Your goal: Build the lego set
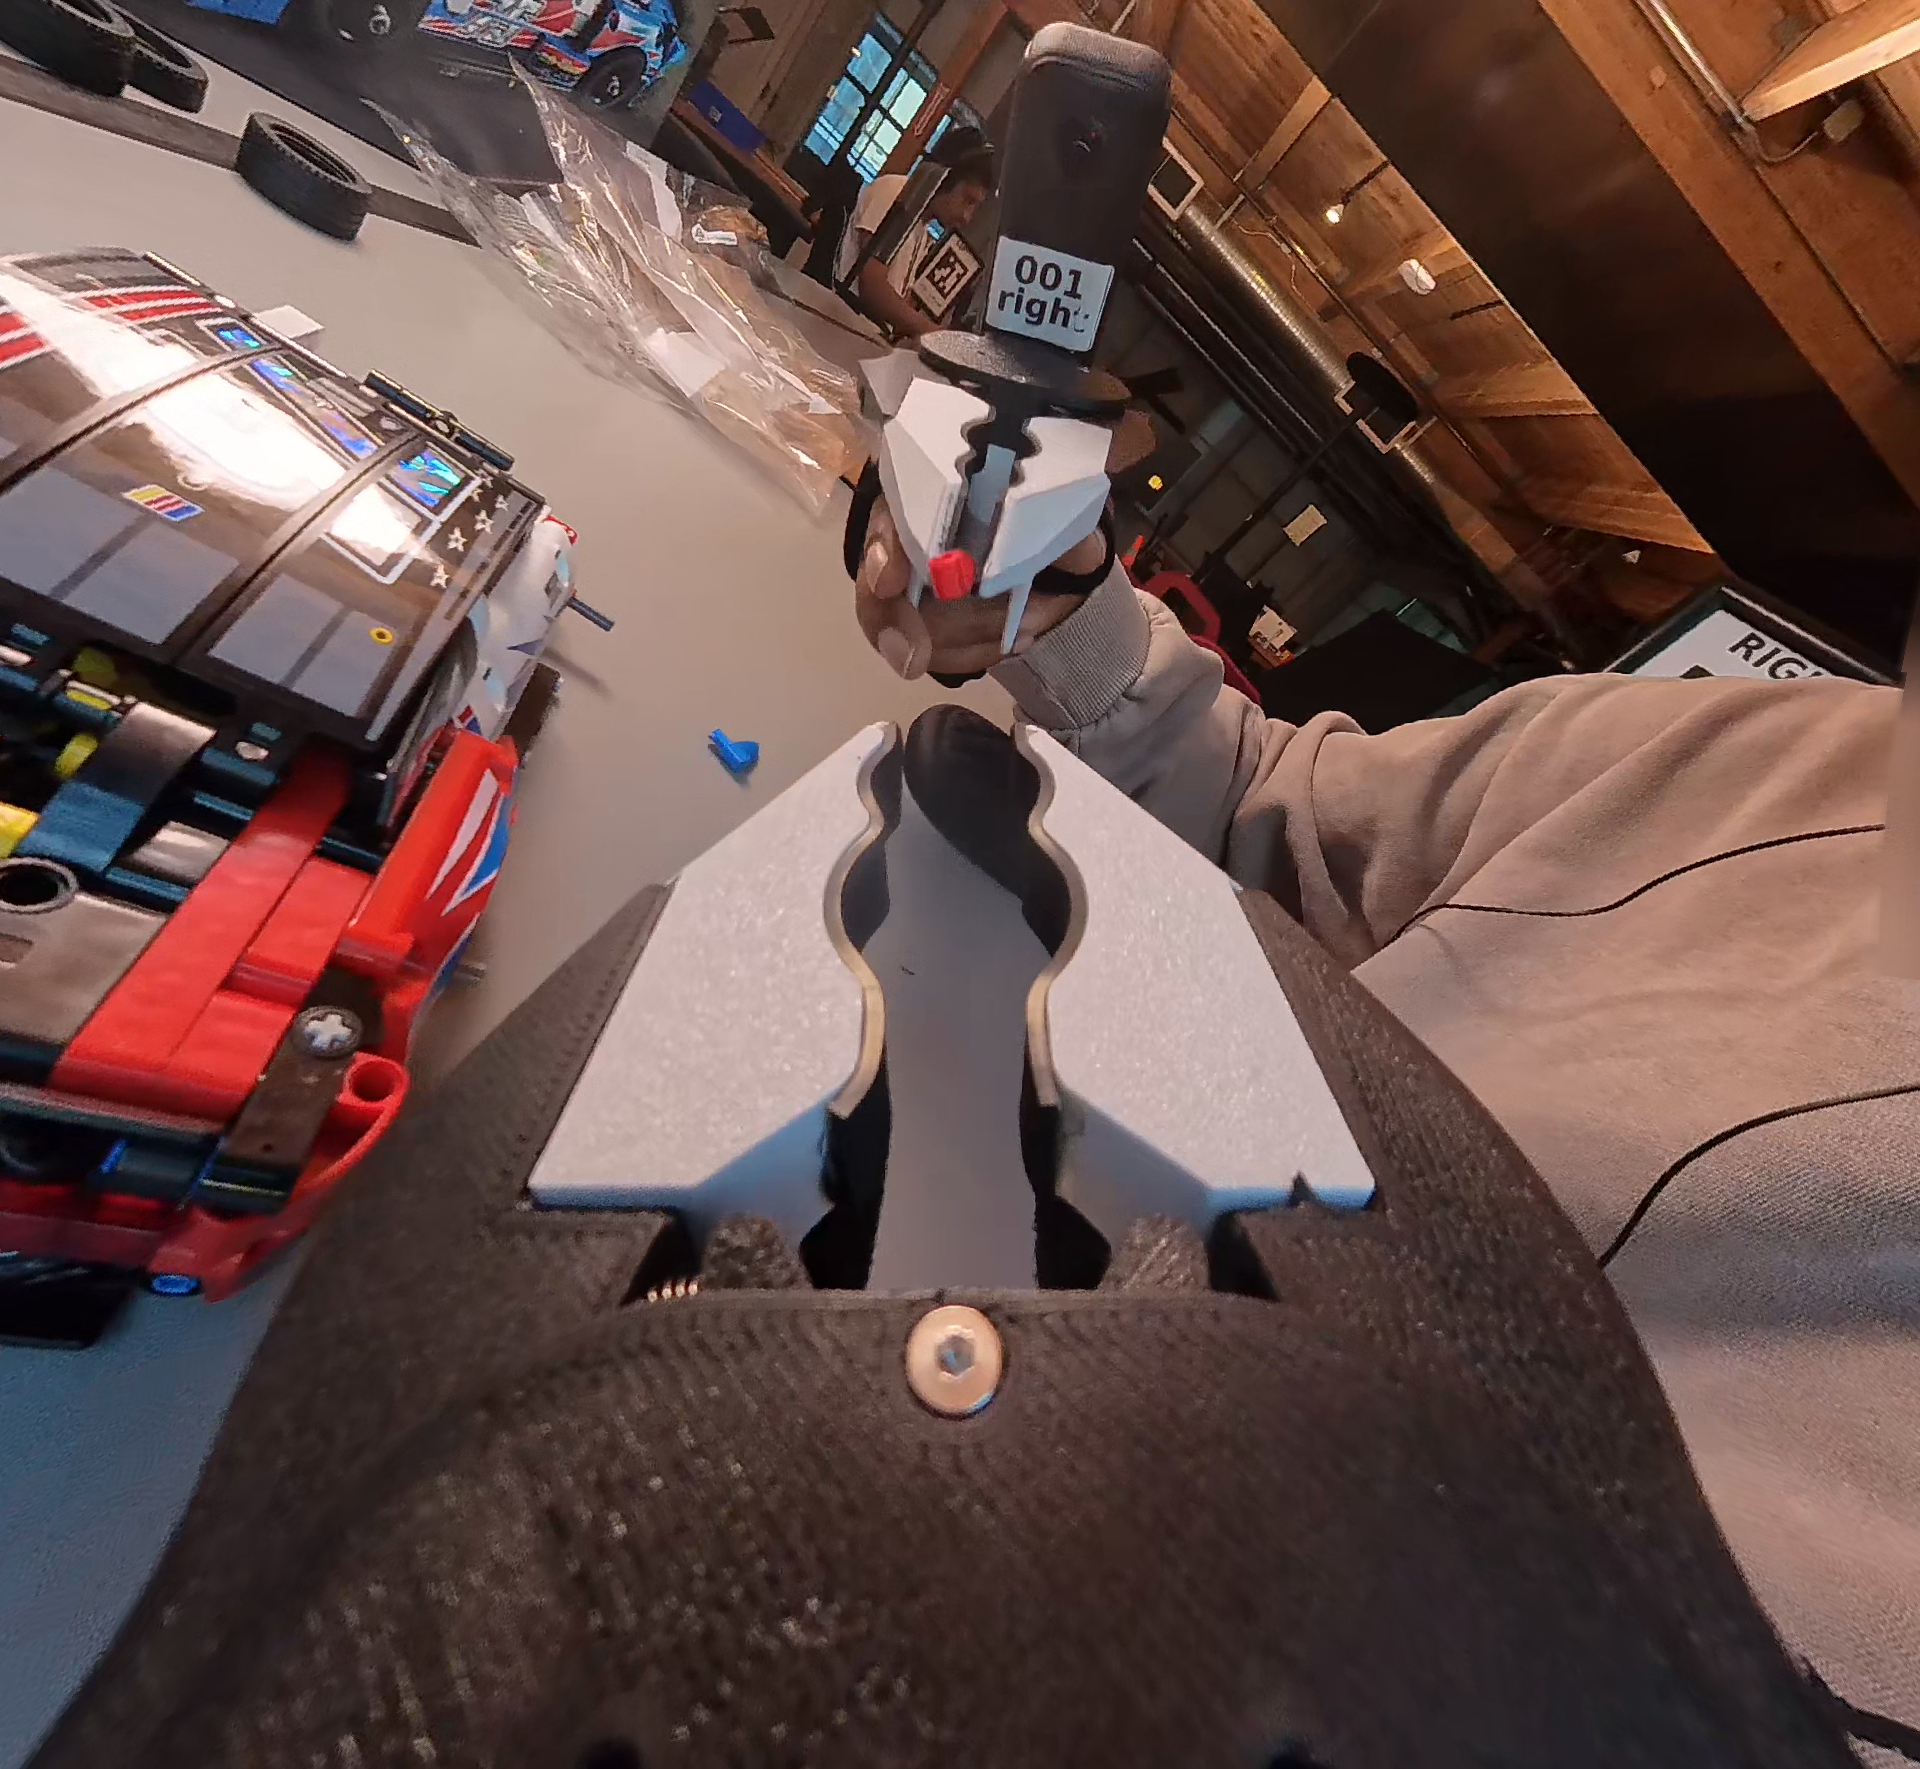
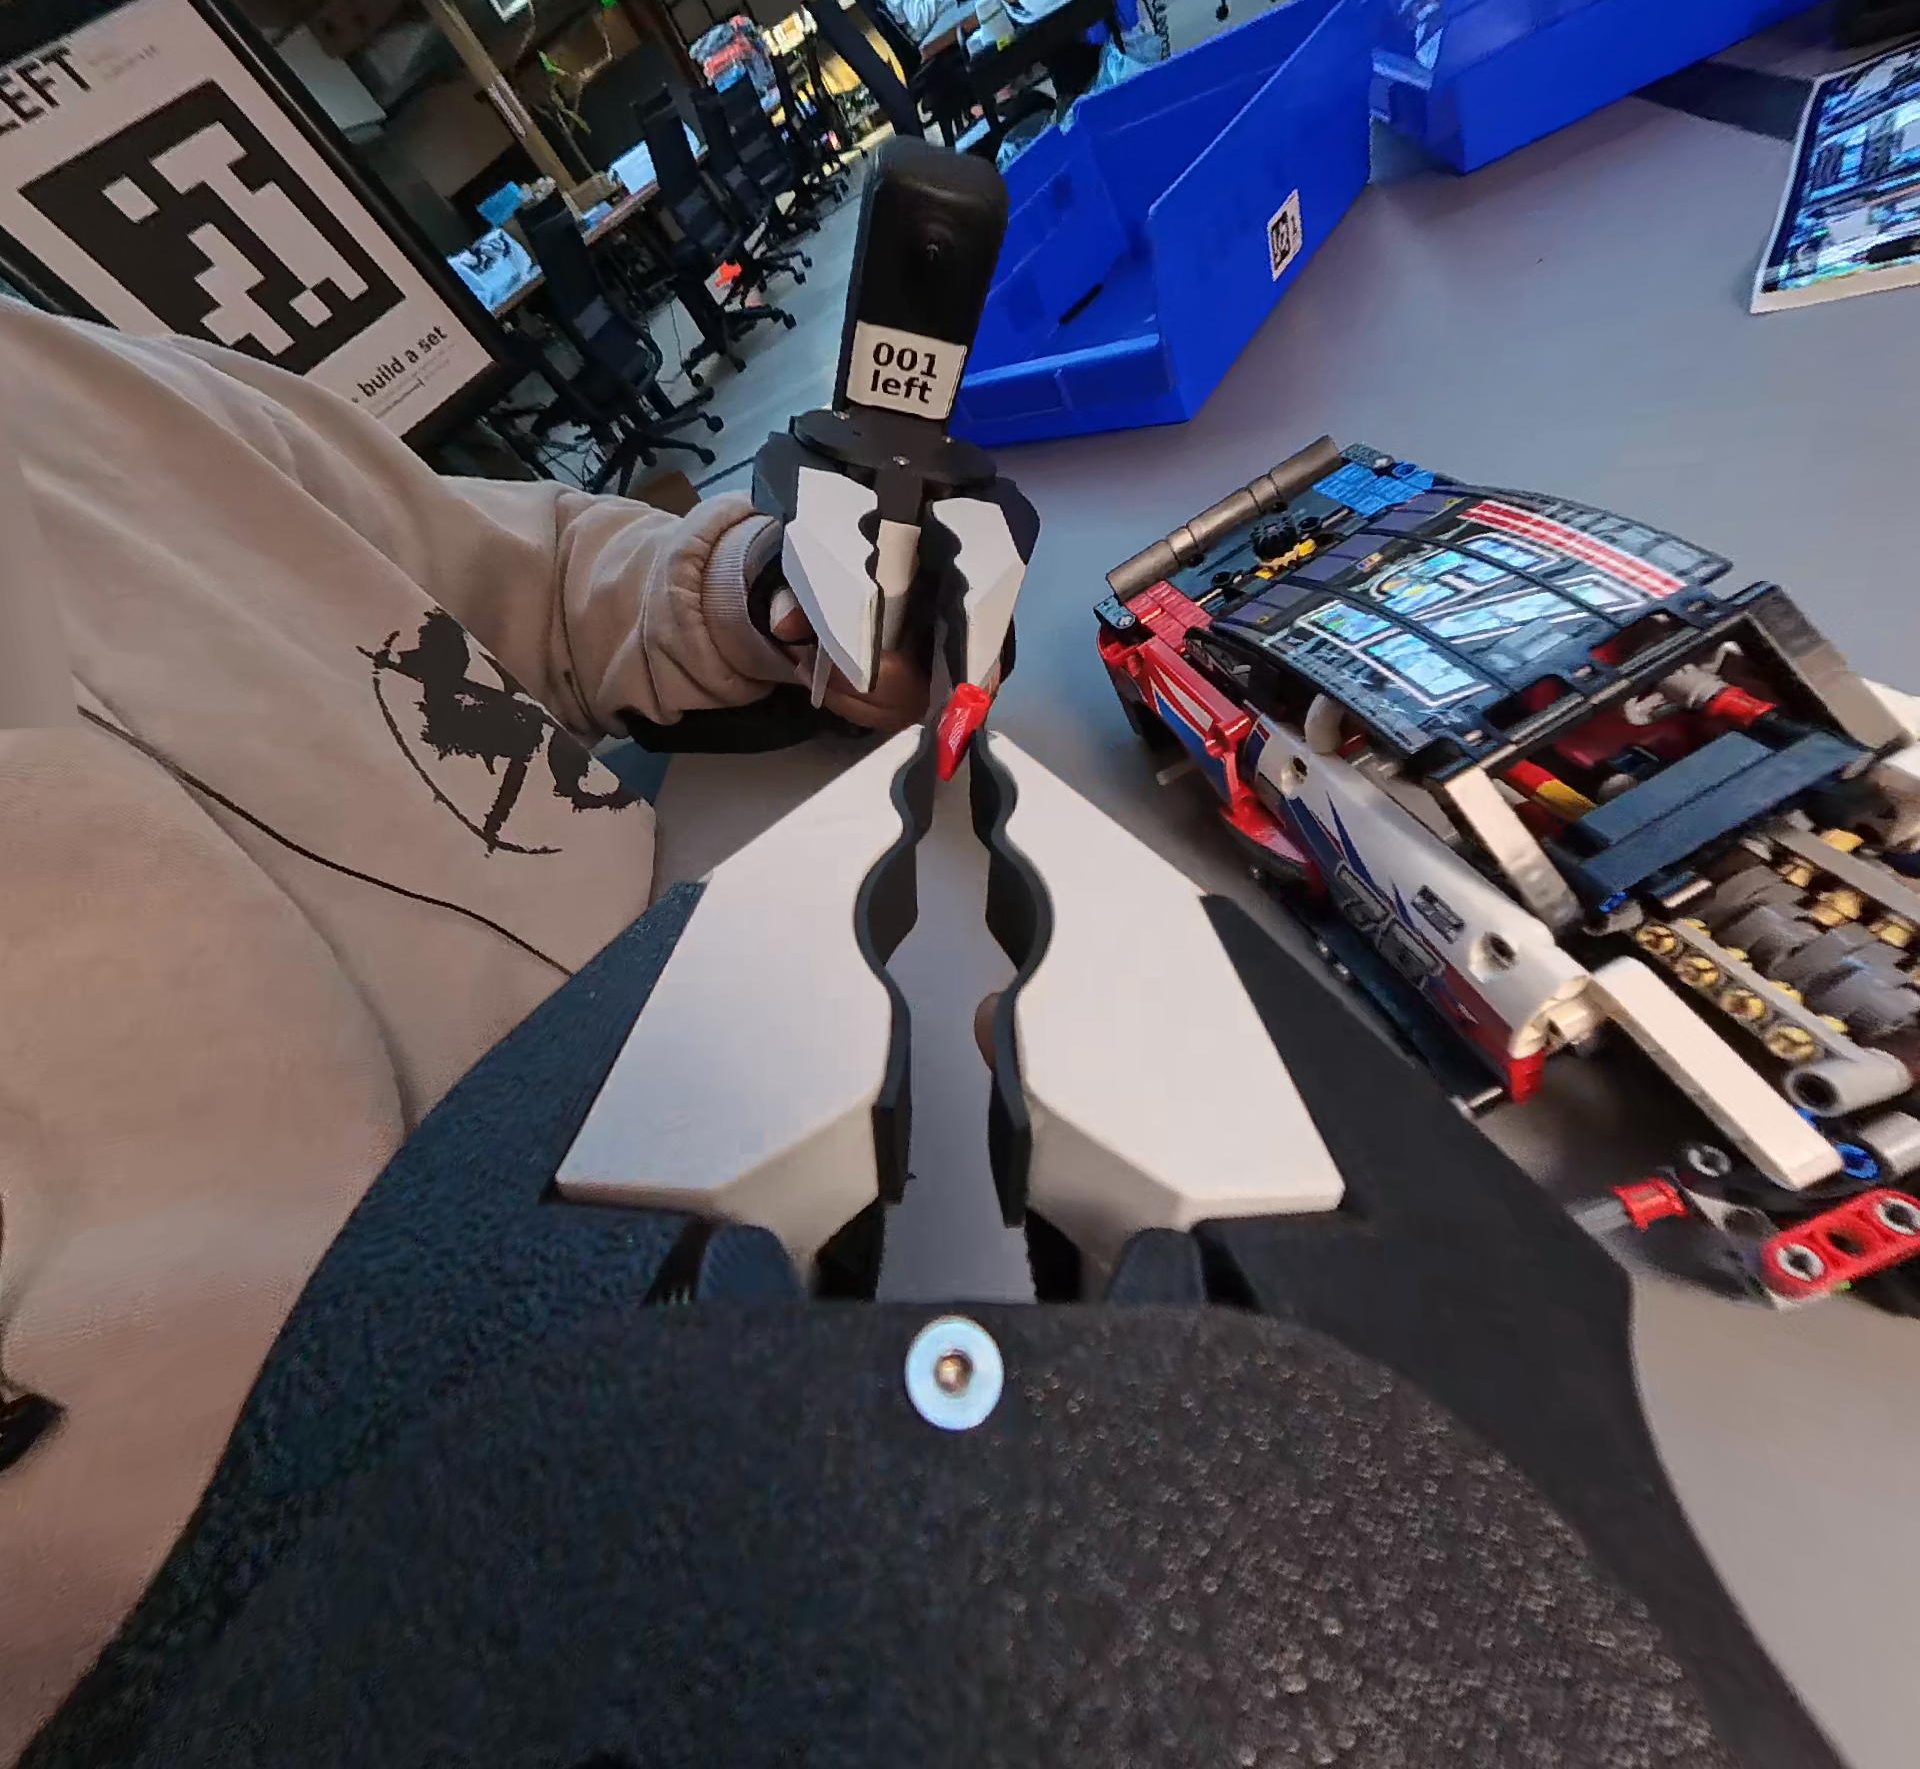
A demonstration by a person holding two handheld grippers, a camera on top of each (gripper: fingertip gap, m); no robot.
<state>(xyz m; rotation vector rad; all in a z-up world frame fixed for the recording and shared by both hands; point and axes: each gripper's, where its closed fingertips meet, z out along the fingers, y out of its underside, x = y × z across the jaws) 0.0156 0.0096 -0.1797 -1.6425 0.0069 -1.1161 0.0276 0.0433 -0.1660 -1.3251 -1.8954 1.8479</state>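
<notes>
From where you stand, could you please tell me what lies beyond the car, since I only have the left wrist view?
Observer: A row of blue bins stands on the table beyond the car.
Operator: Thank you. Is the instruction booklet anywhere?
Observer: Yes, a booklet lies flat on the table beside the bins.
Operator: Are there any parts by the car's unfinished end?
Observer: A short red beam with holes lies at that open end. I cannot tell whether it is loose or attached.
</notes>
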